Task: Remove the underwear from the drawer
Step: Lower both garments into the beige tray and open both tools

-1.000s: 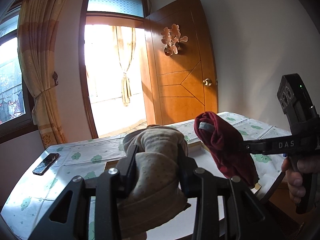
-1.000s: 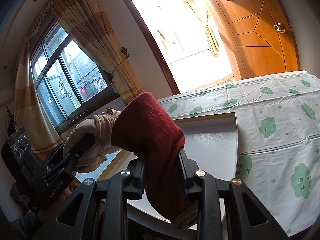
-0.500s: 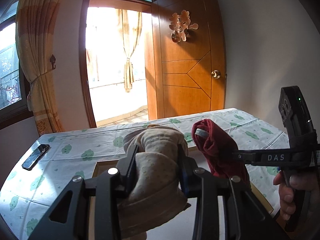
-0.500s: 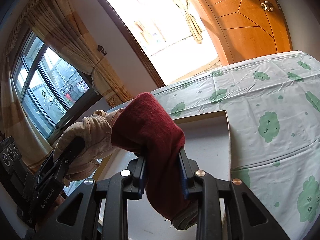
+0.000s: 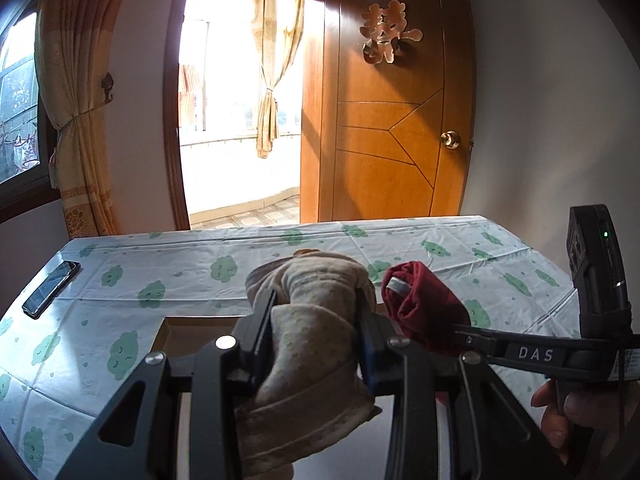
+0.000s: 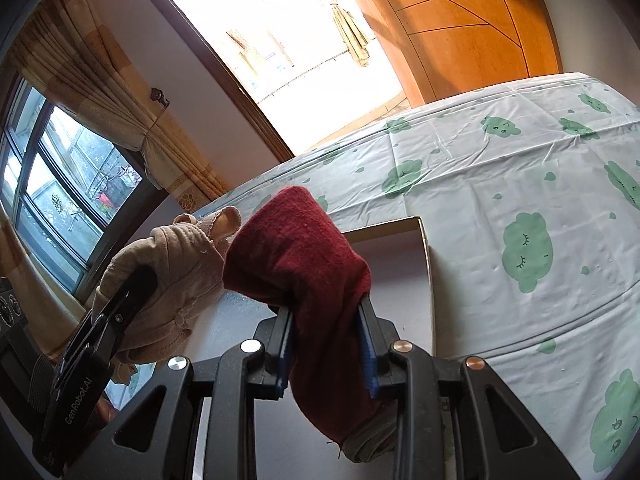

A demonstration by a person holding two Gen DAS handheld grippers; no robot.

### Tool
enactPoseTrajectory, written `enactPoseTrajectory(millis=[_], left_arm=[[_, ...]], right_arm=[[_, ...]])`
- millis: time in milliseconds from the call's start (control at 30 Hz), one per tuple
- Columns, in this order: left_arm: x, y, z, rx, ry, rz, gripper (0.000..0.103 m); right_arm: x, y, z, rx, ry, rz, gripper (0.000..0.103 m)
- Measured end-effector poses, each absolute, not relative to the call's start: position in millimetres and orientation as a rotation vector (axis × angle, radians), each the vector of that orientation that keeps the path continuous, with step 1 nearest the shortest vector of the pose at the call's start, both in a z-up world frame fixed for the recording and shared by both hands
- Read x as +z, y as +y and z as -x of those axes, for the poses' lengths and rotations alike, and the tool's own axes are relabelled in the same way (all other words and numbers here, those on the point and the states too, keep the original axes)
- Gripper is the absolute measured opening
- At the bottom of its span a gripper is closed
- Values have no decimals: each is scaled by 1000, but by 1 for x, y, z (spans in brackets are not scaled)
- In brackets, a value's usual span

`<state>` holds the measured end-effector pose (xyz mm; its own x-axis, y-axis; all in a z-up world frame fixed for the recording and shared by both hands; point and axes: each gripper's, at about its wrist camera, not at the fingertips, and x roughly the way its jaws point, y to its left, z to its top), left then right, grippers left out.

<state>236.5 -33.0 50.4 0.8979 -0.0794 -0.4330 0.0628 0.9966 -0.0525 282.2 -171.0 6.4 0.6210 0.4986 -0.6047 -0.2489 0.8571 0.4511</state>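
Observation:
My left gripper [image 5: 318, 312] is shut on a folded beige underwear [image 5: 316, 320], held above the open white drawer [image 5: 168, 332]. My right gripper [image 6: 326, 316] is shut on a folded dark red underwear [image 6: 304, 256], also above the drawer [image 6: 396, 264]. The two bundles hang side by side, close together. The red one shows at the right in the left wrist view [image 5: 424, 308], with the right gripper [image 5: 460, 330] on it. The beige one shows at the left in the right wrist view [image 6: 172, 276], with the left gripper [image 6: 140, 280] on it. The drawer's inside is mostly hidden.
A bed with a white, green-cloud-print cover [image 5: 240, 276] lies beyond the drawer [image 6: 520, 200]. A black phone [image 5: 50, 288] lies on the bed's left part. A wooden door [image 5: 388, 120] stands open at the back, and a curtained window [image 6: 60, 168] is at the left.
Both grippers have tilted down and moved forward with their bundles, so more of the bed and the drawer edge shows. The grips have not changed.

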Motion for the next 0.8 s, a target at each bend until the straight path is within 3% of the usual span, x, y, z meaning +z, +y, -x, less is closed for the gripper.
enactPoseTrajectory(millis=[367,467,533,600,800], left_arm=[[37,-39,-264,-82,534,112,36],[33,-39,-271,-89,565,123,45],[32,-42,-270,-89,572,113,56],[33,-45,-268,-121,575,110,62],[38,-57,-247,-162,543,86,72]], right_arm=[[-1,-174,-296,390,797,-346,33],[-3,-176,-297,385,790,-343,33],[-3,-176,-298,384,792,-348,45],[-2,-178,-297,367,783,-349,65],[2,-178,-287,373,752,-319,68]])
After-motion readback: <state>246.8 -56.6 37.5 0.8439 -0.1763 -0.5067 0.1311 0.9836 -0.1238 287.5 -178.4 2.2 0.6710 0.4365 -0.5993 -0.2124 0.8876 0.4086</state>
